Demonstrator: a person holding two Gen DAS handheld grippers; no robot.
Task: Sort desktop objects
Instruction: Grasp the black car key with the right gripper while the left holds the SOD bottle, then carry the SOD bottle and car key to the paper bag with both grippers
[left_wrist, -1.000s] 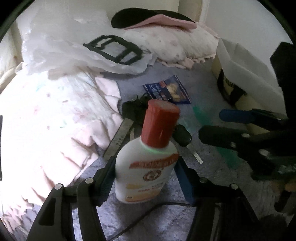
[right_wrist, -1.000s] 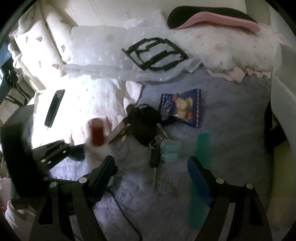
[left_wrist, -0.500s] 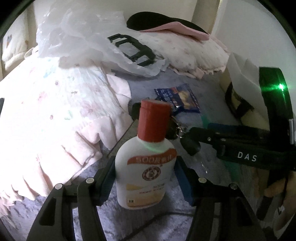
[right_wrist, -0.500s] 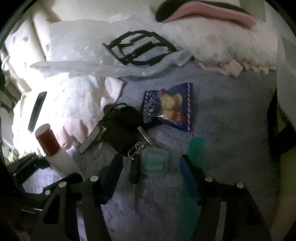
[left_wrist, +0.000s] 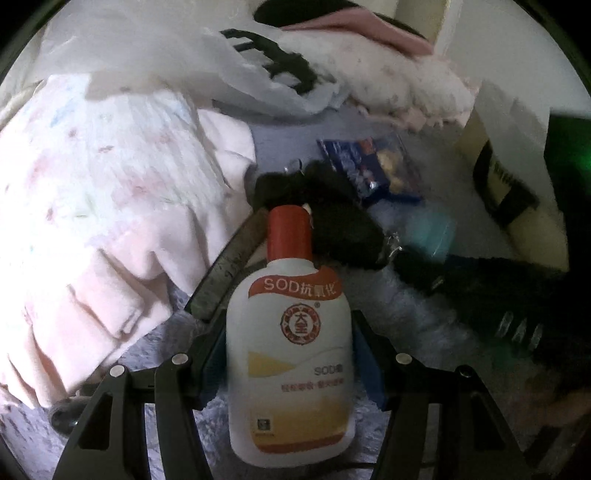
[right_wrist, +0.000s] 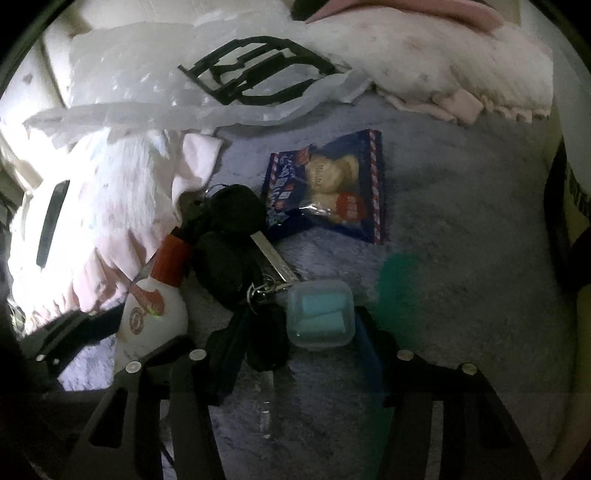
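Note:
My left gripper (left_wrist: 290, 332) is shut on a white lotion bottle (left_wrist: 290, 350) with a red cap, held upright just above the grey fuzzy cover (left_wrist: 436, 325). The same bottle (right_wrist: 147, 314) shows at the left of the right wrist view, beside a black key bunch (right_wrist: 225, 236). My right gripper (right_wrist: 297, 354) is low over the cover and its jaws are closing. A small clear case (right_wrist: 319, 314) with teal contents and a black key fob (right_wrist: 266, 343) lie between its fingers. The pads stand close beside both without visibly pressing. In the left wrist view the right gripper (left_wrist: 480, 284) is a dark blur.
A blue snack packet (right_wrist: 328, 188) lies beyond the keys. A grey ruler (left_wrist: 229, 266) pokes out from under pink frilled bedding (left_wrist: 110, 229), where a black phone (right_wrist: 51, 221) rests. Bubble wrap with a black plastic frame (right_wrist: 255, 77) lies at the back. A paper bag (left_wrist: 509, 192) stands at the right.
Both grippers have sunk toward the cover. The right one came down over the clear case and key fob and narrowed its jaws around them. The left still holds the bottle.

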